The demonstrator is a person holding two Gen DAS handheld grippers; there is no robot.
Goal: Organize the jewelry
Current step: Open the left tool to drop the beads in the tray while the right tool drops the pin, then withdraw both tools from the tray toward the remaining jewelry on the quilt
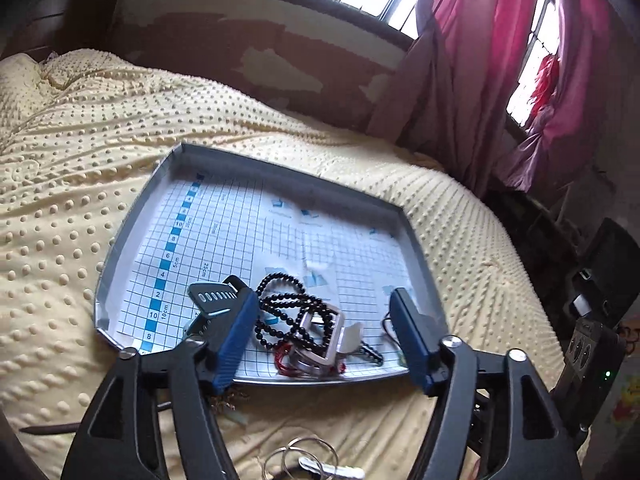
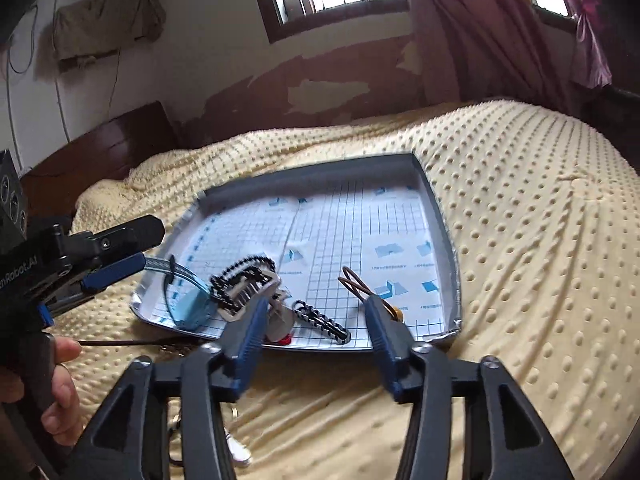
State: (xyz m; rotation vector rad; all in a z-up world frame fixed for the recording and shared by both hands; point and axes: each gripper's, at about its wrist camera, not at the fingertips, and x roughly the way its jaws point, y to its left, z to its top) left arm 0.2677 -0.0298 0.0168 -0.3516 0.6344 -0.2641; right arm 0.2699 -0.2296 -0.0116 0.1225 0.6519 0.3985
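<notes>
A grey tray point(image 1: 280, 169) lined with grid paper lies on the yellow bedspread. At its near edge is a heap of jewelry: a black bead necklace point(image 1: 288, 306), a rectangular metal buckle point(image 1: 322, 334), red thread point(image 1: 283, 357) and a watch strap point(image 1: 211, 298). My left gripper point(image 1: 324, 322) hangs open over the heap, gripping nothing. The right wrist view shows the tray point(image 2: 320, 168), the blue-faced watch point(image 2: 192, 305), the beads point(image 2: 245, 267), a braided black-and-white bracelet point(image 2: 322, 320) and a brown cord loop point(image 2: 353, 283). My right gripper point(image 2: 316, 322) stands open at the tray's near edge, with the left gripper point(image 2: 132, 252) to its left.
Key rings with a key point(image 1: 312, 460) lie on the bedspread in front of the tray. A hand point(image 2: 60, 380) holds the left gripper's handle. A dark headboard point(image 2: 104, 152), a peeling wall and pink curtains point(image 1: 460, 80) lie beyond the bed. Bumpy bedspread point(image 2: 540, 240) surrounds the tray.
</notes>
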